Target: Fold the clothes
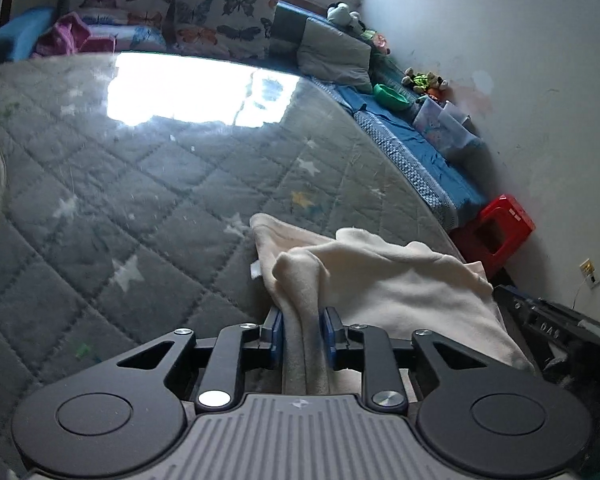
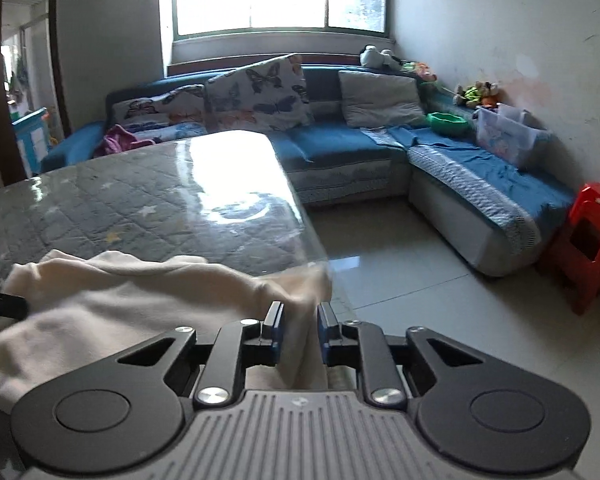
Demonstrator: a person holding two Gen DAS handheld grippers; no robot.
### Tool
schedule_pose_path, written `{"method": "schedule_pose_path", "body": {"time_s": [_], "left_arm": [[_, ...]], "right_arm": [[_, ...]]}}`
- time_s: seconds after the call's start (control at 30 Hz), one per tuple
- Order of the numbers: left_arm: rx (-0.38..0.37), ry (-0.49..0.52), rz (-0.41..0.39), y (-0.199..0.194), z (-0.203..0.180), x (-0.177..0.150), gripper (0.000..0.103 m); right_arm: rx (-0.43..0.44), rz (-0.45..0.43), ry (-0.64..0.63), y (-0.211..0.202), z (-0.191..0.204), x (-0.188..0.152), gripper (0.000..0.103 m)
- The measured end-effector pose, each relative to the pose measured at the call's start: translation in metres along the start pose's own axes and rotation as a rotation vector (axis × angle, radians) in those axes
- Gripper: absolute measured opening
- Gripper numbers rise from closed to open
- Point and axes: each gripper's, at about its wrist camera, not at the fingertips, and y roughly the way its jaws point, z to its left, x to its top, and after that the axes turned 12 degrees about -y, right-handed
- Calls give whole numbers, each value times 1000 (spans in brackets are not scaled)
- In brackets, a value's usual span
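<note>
1. A glossy table point(image 2: 148, 200) carries a grey quilted cover with star prints under a clear sheet;
2. a cream garment point(image 1: 400, 280) lies bunched at the table's near corner, partly lifted.

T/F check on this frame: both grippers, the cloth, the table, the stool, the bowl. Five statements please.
1. The left gripper is clamped on the cream cloth. True.
2. The right gripper is open and empty. False: it pinches the same cloth.
3. The cloth lies on the quilted table. True.
4. The stool is blue. False: red.
5. The green bowl sits on the floor. False: on the sofa.
</note>
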Motion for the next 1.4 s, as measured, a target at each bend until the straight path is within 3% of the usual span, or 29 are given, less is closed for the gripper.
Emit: {"method": "schedule_pose_path", "body": {"time_s": [0.13,0.33,0.77,1.1,1.4], "left_arm": [[31,37,-49,-10,-4,2,28],[-13,75,-77,-13,-17,10,26],[-26,113,0,45,-41,22,21],[-33,124,-13,34,-46,10,23],[-106,250,-29,-8,-65,-35,23]], "right_arm": [[33,-34,16,-6,-2,5,16],[121,-35,35,9,10,12,16],[145,-4,58,44,33,14,17],[146,-33,-5,15,44,14,21],[172,-72,-74,-47,67,-12,22]]}}
